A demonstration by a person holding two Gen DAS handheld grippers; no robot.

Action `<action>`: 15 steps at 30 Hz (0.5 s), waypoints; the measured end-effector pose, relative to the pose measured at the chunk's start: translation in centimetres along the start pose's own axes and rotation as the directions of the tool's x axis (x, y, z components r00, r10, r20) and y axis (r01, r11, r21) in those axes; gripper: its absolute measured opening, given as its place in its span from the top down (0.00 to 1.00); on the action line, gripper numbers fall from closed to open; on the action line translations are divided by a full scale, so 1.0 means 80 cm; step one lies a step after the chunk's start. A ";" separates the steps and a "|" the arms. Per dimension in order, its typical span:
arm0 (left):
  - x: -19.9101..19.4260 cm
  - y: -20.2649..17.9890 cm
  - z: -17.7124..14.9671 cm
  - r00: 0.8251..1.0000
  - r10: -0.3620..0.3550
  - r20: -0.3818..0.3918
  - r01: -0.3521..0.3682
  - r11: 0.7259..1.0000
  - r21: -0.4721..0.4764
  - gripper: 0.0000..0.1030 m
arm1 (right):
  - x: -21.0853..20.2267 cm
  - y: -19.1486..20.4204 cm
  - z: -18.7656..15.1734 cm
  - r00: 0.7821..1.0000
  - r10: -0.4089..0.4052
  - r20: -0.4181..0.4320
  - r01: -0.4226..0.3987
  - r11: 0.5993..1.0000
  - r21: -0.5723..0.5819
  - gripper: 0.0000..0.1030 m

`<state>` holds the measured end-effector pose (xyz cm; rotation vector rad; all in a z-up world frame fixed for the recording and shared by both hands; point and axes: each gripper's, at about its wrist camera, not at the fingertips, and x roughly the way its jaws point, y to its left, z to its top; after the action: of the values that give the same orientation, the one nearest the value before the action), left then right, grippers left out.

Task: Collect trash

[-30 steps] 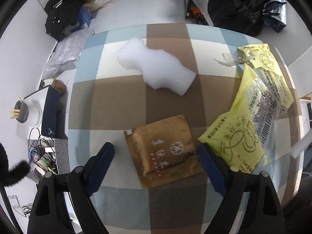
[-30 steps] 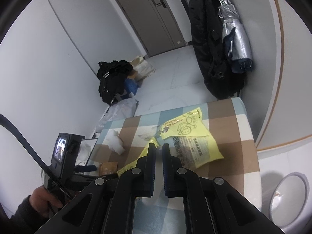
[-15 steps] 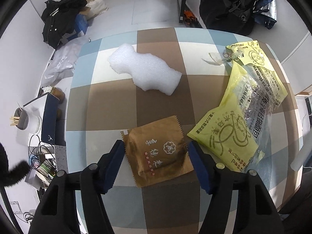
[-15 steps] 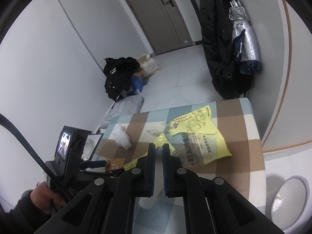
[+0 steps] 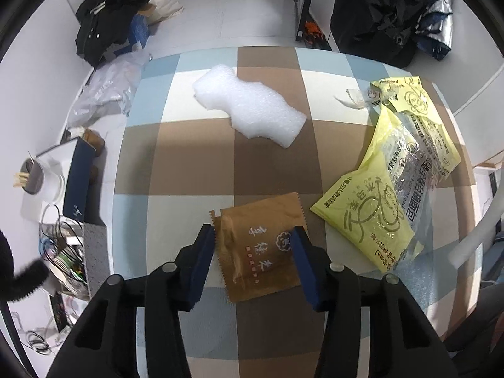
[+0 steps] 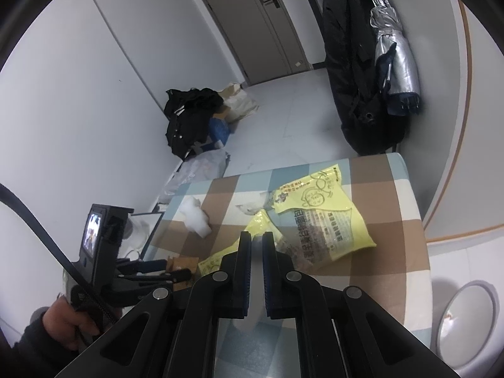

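Two closing jaws of the left gripper [image 5: 253, 245] flank the brown wrapper [image 5: 260, 249], not yet gripping.

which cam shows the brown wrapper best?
Left wrist: the brown wrapper lies flat, print readable, between the closing jaws of the left gripper. Right wrist shows only a sliver behind that gripper.

My left wrist camera looks steeply down, close over the checked tablecloth [image 5: 195, 145], with the brown sachet [image 5: 258, 249] right below its fingers. My right wrist camera sits farther back, angled across the cloth toward the door [image 6: 252, 22]. Both views share the yellow bags [image 5: 393, 195], the white foam piece [image 5: 252, 110] and the black clothes pile [image 6: 192, 116].
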<state>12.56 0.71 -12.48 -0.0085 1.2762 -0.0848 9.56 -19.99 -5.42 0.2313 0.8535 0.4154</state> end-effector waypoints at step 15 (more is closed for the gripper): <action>-0.004 0.017 -0.006 0.999 -0.043 0.002 0.043 0.998 -0.047 0.99 | 0.005 0.015 -0.007 1.000 0.006 -0.004 -0.006 1.000 -0.016 0.94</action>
<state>12.11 2.14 -12.37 -0.0767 1.2775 -0.0917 9.08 -18.69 -5.59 0.2184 0.8536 0.4288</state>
